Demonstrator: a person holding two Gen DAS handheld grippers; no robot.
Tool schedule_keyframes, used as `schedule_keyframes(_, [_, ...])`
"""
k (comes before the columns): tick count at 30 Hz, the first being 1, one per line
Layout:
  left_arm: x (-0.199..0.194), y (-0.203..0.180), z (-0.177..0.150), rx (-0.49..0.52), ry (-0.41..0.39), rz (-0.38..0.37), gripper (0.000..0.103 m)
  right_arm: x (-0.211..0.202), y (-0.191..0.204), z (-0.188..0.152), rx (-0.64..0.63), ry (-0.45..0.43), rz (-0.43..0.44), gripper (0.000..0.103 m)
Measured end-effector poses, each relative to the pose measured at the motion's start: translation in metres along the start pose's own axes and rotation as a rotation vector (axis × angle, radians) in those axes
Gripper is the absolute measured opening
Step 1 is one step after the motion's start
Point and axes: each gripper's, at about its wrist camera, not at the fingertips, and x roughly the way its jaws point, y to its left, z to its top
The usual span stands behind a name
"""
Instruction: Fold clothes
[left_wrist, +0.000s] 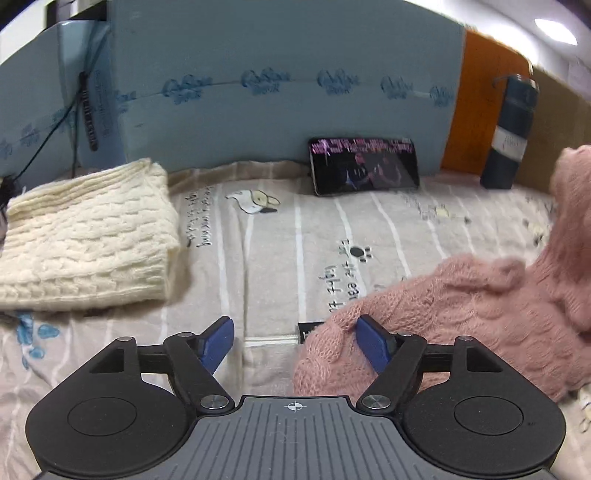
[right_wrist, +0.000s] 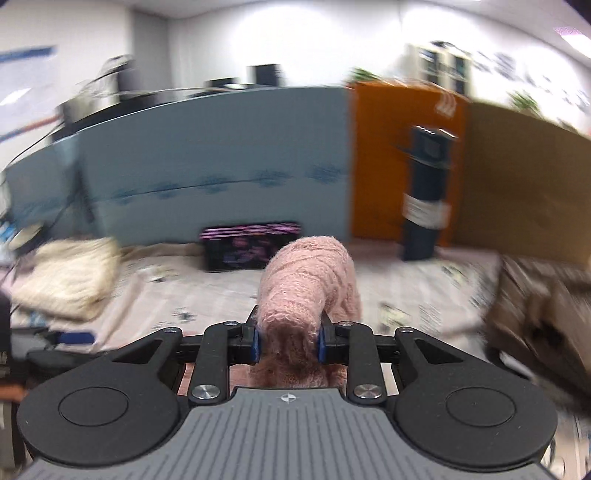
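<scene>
Right gripper (right_wrist: 289, 341) is clamping a bunch of the pink sweater (left_wrist: 461, 314) and lifting it off the bedsheet (left_wrist: 277, 258) — likely to carry a fold over. Left gripper (left_wrist: 295, 341) is spread wide, nothing held, its right finger touching the sweater's edge. Folded cream sweater (left_wrist: 85, 240) is sitting at 10 o'clock, parked clear.

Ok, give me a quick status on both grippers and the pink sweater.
Left gripper open, low over bedsheet. Right gripper shut on pink sweater, lifting one end. Folded cream sweater off left, apart.
</scene>
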Motion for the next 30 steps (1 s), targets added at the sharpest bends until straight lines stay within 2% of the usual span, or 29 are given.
schedule_keyframes(2, [-0.011,0.011,0.001,-0.065,-0.007,-0.013,0.075,0.003,0.019,0.003,-0.069,-0.005,0.056,0.024])
schedule_keyframes(7, [-0.036,0.040,0.000,-0.214,-0.026,-0.025,0.075,0.010,0.062,0.003,-0.131,0.015,0.235,0.024])
schedule_keyframes(12, [-0.056,0.063,-0.003,-0.324,-0.060,-0.012,0.075,0.029,0.098,-0.007,-0.168,0.106,0.399,0.024])
schedule_keyframes(15, [-0.063,0.071,-0.005,-0.355,-0.070,-0.013,0.075,0.053,0.110,-0.019,-0.176,0.207,0.415,0.026])
schedule_keyframes(16, [-0.065,0.073,-0.005,-0.360,-0.072,-0.014,0.075,0.060,0.113,-0.023,-0.184,0.240,0.415,0.031])
schedule_keyframes(18, [-0.067,0.075,-0.007,-0.362,-0.071,-0.016,0.075,0.069,0.118,-0.032,-0.206,0.275,0.408,0.033])
schedule_keyframes(21, [-0.070,0.077,-0.009,-0.366,-0.060,-0.030,0.075,0.068,0.121,-0.036,-0.207,0.288,0.439,0.050])
schedule_keyframes(23, [-0.073,0.077,-0.008,-0.388,-0.056,-0.071,0.075,0.058,0.119,-0.028,-0.172,0.287,0.490,0.077])
schedule_keyframes(26, [-0.079,0.073,-0.001,-0.422,-0.046,-0.175,0.075,0.030,0.101,-0.013,-0.097,0.220,0.557,0.087])
schedule_keyframes(30, [-0.063,0.057,0.004,-0.440,0.045,-0.417,0.075,0.018,0.067,-0.017,0.019,0.216,0.469,0.088])
